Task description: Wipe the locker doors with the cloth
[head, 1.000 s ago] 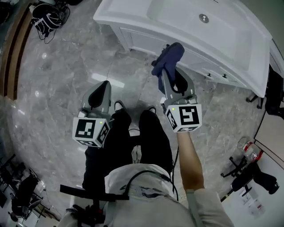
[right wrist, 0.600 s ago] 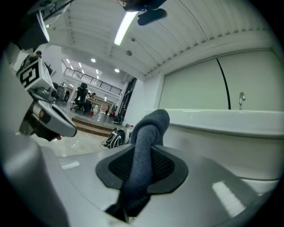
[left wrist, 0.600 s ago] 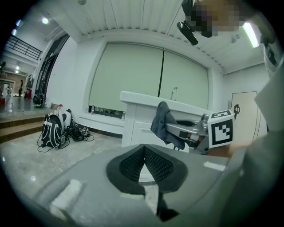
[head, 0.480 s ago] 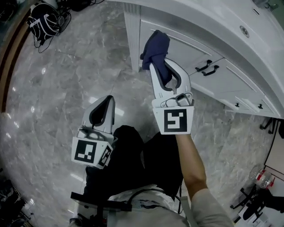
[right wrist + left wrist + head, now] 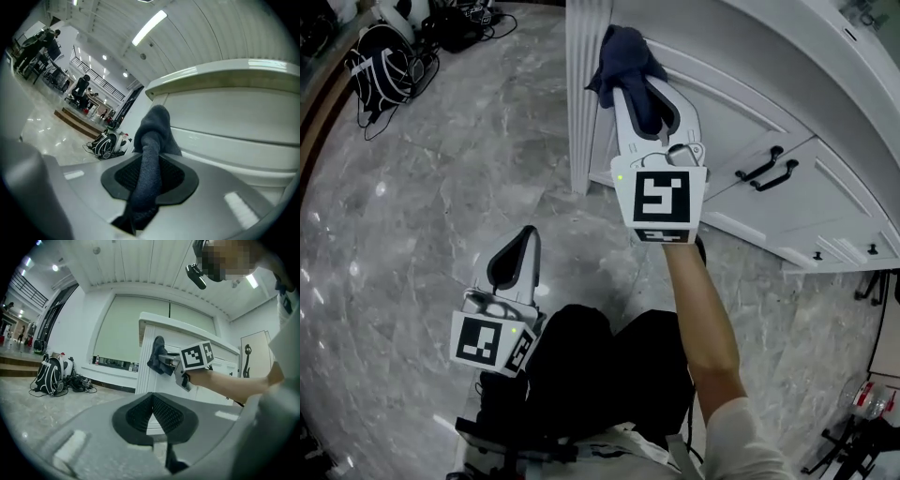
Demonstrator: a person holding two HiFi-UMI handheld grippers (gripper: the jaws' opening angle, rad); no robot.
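I saw the right gripper (image 5: 626,82) raised in front of the white locker unit (image 5: 825,103), at its left end. Its jaws were closed on a dark blue cloth (image 5: 623,52). In the right gripper view the cloth (image 5: 151,140) ran as a thick twisted band between the two black pads, so the right gripper (image 5: 150,161) stood partly open around it, with the pads pressing on the fabric. The loose end of the cloth stuck out beyond the fingertips as a bunch. It lay at the upper left corner of the left locker door (image 5: 712,122), just beside the fluted corner post (image 5: 586,94) of the unit. I could not tell whether the fabric was pressed on the door or only very near to it. The two black handles (image 5: 769,169) of the unit were to the right of the gripper and apart from it. A bare forearm (image 5: 703,319) reached toward the unit behind this gripper.

The left gripper (image 5: 520,242) hung lower, well away from the unit, over the grey marble floor (image 5: 422,206). In the left gripper view its pads met at the tips, and the left gripper (image 5: 152,399) held nothing. A black and white backpack (image 5: 384,61) lay on the floor, far left of the unit.
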